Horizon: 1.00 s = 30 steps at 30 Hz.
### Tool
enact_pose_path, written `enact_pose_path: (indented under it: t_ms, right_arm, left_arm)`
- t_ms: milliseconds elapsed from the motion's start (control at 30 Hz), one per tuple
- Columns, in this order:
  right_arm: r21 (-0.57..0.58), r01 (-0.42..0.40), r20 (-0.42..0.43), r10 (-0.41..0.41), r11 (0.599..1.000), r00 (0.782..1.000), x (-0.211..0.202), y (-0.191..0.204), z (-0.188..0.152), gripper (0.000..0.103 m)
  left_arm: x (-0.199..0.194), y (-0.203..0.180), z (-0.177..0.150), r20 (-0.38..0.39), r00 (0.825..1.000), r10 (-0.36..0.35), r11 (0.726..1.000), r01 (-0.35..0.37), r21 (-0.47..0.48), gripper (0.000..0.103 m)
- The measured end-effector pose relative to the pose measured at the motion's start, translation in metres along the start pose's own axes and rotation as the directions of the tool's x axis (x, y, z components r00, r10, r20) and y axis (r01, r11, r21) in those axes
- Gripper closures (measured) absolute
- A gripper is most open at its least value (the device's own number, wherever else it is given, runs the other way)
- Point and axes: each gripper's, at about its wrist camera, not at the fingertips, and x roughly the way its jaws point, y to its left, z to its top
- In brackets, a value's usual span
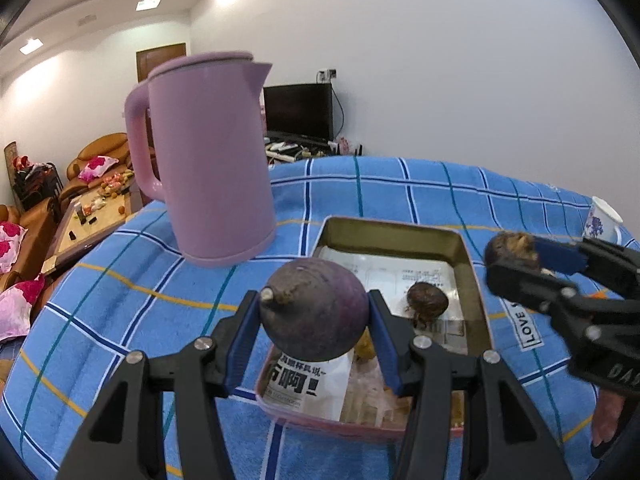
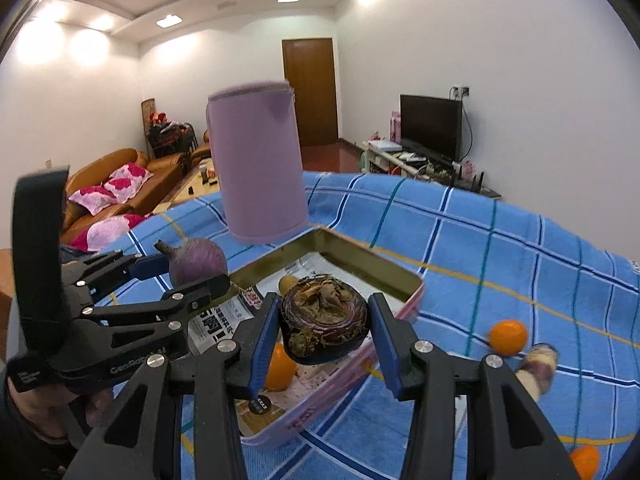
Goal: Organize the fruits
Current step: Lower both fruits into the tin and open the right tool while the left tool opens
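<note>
Left view: my left gripper (image 1: 314,316) clamps a purple fruit (image 1: 314,312) above the tin tray (image 1: 472,256); kettle (image 1: 204,160) at ten o'clock. Right view: my right gripper (image 2: 324,330) grips a brown-topped fruit (image 2: 324,320); only here, an orange (image 2: 508,337) on open cloth (image 2: 500,248) at three o'clock.

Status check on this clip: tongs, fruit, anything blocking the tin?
Left tongs shut on round purple fruit. Right tongs shut on dark husked fruit. Both over open rectangular metal tin. Pink kettle behind tin, no obstruction.
</note>
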Motion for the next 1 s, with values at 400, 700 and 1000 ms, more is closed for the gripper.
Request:
enact_pose_path:
  t_ms: [400, 700, 1000]
  right_arm:
    - [-0.001, -0.012, -0.062, 0.012, 1.0, 0.998, 0.025, 0.002, -0.006, 0.056]
    - [-0.021, -0.018, -0.08, 0.016, 1.0, 0.997, 0.03, 0.009, -0.009, 0.056]
    - [-0.035, -0.025, -0.096, 0.021, 0.999, 0.995, 0.033, 0.012, -0.011, 0.056]
  left_arm:
    - [0.014, 0.002, -0.003, -0.033, 0.999, -0.006, 1.0, 0.006, 0.002, 0.048]
    - [0.017, 0.001, -0.004, -0.045, 0.999, -0.007, 1.0, 0.007, 0.01, 0.048]
    - [0.021, -0.001, -0.006, -0.054, 0.999, -0.009, 1.0, 0.01, 0.017, 0.048]
